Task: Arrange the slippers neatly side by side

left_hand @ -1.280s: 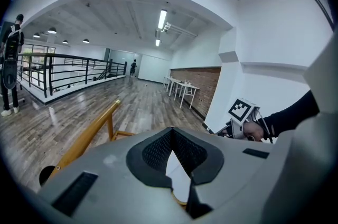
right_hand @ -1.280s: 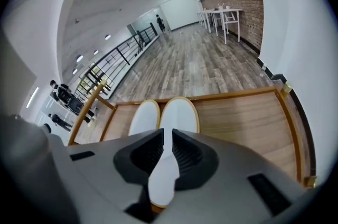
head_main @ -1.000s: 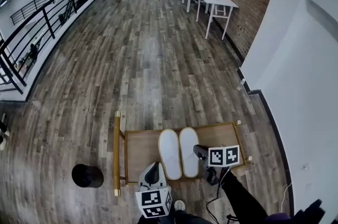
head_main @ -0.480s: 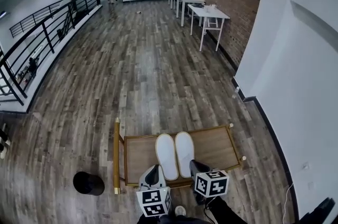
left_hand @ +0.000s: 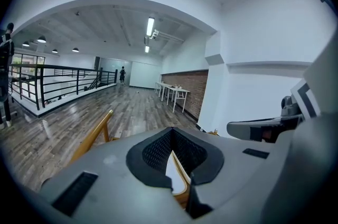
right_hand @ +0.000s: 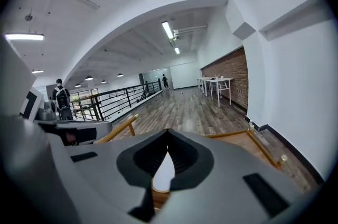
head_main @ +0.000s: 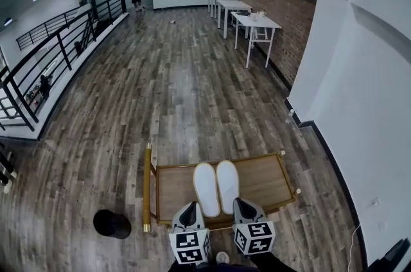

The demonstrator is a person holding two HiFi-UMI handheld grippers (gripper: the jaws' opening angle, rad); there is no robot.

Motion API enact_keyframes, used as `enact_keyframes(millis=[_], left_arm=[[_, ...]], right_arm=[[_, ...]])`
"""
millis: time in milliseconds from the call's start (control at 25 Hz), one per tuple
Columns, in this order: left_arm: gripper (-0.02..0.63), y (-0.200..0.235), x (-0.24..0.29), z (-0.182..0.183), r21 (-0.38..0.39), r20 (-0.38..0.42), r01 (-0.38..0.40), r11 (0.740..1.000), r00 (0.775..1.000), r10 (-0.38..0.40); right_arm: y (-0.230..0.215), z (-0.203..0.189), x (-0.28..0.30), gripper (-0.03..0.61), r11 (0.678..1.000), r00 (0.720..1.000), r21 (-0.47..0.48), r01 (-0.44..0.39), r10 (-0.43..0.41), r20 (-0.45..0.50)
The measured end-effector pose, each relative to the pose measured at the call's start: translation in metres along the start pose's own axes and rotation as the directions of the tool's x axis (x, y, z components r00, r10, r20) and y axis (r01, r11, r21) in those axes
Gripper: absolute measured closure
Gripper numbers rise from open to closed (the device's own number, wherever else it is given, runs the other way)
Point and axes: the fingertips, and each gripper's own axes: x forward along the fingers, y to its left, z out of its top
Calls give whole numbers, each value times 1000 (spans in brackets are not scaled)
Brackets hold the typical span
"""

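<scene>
Two white slippers, the left one and the right one, lie side by side, touching, toes pointing away, on a wooden cart top. My left gripper hovers at the cart's near edge just behind the left slipper, shut and empty. Level with it, my right gripper sits behind the right slipper, also shut on nothing. In the left gripper view the left gripper has its jaws together, with a sliver of white slipper below. The right gripper shows the same, with a slipper under it.
The cart has a gold handle bar on its left side. A black round object stands on the wooden floor left of the cart. A white wall runs along the right, white tables stand farther off, a black railing at the left.
My right gripper has drawn back from beside the right slipper to the cart's near edge, level with the left gripper. The left gripper has hardly moved. The slippers stay put.
</scene>
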Motion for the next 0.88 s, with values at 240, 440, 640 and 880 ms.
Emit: enact_keyframes(millis=[240,440,640,880], left_arm=[[612,5,-7,2,-2,14,-18,1000,1000,18],[612,8,-12,3,-6,19,-22,1000,1000,22],[612,8,-13,1,-3,23,-25,1000,999,25],[612,13,-16,3,1,28,-26,1000,999,26]], right_arm=[[6,-3,-3,580,1000,1000,-6,-13,13,0],[5,-4,-5,580,1000,1000,2,-3,3,-4],[3,-8,-5,580,1000,1000,18,1,0,-7],[10,-8,-5,580,1000,1000,12,-8,8,-9]])
